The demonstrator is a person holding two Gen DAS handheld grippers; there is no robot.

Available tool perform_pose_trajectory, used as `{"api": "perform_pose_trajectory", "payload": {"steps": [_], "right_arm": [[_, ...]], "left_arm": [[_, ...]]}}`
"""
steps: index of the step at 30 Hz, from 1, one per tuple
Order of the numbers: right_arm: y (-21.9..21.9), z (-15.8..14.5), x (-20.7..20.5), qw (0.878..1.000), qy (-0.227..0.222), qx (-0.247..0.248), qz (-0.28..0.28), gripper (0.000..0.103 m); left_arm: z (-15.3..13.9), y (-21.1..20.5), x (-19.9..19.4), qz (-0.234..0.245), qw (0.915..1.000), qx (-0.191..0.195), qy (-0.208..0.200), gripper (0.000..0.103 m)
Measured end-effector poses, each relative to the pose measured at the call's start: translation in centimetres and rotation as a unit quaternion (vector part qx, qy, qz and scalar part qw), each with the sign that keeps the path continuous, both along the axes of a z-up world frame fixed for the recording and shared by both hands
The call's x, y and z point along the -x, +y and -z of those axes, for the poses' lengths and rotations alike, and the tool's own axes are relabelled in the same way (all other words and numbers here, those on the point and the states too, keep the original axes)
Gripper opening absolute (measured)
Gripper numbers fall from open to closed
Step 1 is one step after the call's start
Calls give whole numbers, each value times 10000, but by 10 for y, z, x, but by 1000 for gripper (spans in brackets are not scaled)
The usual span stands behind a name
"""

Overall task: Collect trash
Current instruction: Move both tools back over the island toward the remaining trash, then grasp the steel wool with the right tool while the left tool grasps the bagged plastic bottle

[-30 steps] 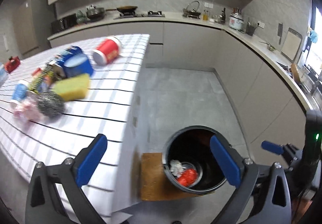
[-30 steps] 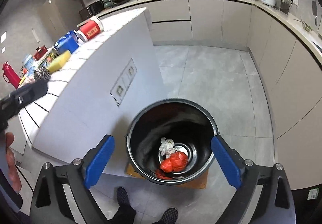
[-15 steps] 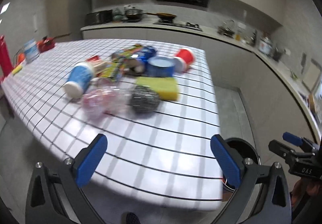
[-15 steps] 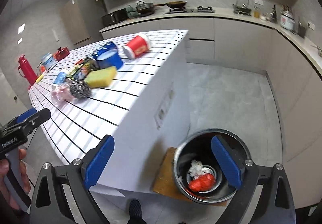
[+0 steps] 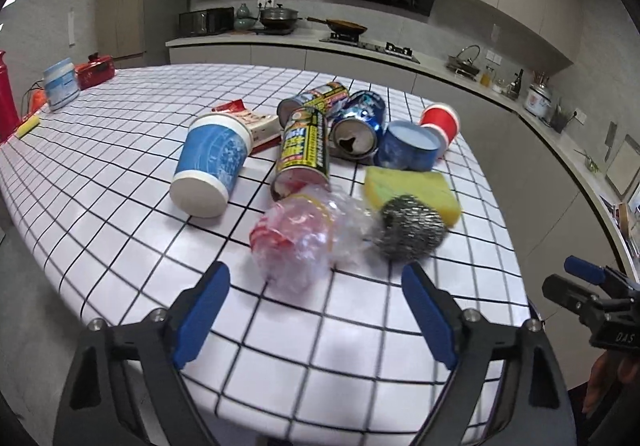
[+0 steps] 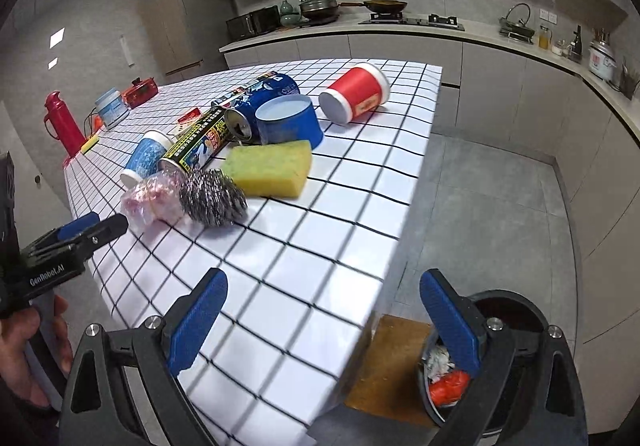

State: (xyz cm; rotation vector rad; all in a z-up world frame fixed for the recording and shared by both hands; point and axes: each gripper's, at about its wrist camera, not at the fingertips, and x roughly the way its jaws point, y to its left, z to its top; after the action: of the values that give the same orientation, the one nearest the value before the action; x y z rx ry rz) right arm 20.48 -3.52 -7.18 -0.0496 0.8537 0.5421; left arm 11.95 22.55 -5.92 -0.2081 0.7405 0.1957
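Observation:
Trash lies in a heap on the checked table (image 5: 120,149): a crumpled clear plastic bag (image 5: 298,240), a steel scourer (image 5: 408,226), a yellow sponge (image 5: 412,185), a blue paper cup (image 5: 210,165), a yellow-black can (image 5: 304,145), a blue can (image 5: 358,125), a blue tub (image 5: 410,145) and a red cup (image 5: 440,121). My left gripper (image 5: 316,316) is open and empty, just short of the plastic bag. My right gripper (image 6: 324,320) is open and empty over the table's near corner. The black bin (image 6: 516,322) stands on the floor below right, with red and white trash inside.
A wooden board (image 6: 392,362) lies under the bin. A red flask (image 6: 64,125), a white tub (image 6: 112,111) and a red box (image 6: 140,89) stand at the table's far end. Kitchen counters (image 6: 520,45) run along the back and right walls.
Both grippers have swung up from the bin on the floor to the table. The left one has moved in close to the plastic bag and scourer. Both have stayed open.

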Motion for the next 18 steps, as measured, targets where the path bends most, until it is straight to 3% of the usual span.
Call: {"api": "perform_pose_trajectory", "payload": {"steps": [5, 11, 13, 14, 18], "right_arm": [[35, 1, -7, 9998, 18, -37, -218, 94], [65, 13, -19, 9994, 165, -4, -302, 84], [69, 16, -23, 9993, 216, -16, -295, 84], [71, 17, -25, 9993, 226, -25, -306, 84], [84, 22, -30, 9989, 233, -29, -396, 84]], "left_arm": [[3, 15, -12, 196, 9998, 63, -53, 85], [18, 21, -32, 408, 9983, 404, 41, 74], [23, 23, -39, 458, 9978, 479, 71, 58], [25, 25, -41, 505, 9974, 519, 28, 56], [23, 29, -47, 517, 9980, 356, 6, 53]]}}
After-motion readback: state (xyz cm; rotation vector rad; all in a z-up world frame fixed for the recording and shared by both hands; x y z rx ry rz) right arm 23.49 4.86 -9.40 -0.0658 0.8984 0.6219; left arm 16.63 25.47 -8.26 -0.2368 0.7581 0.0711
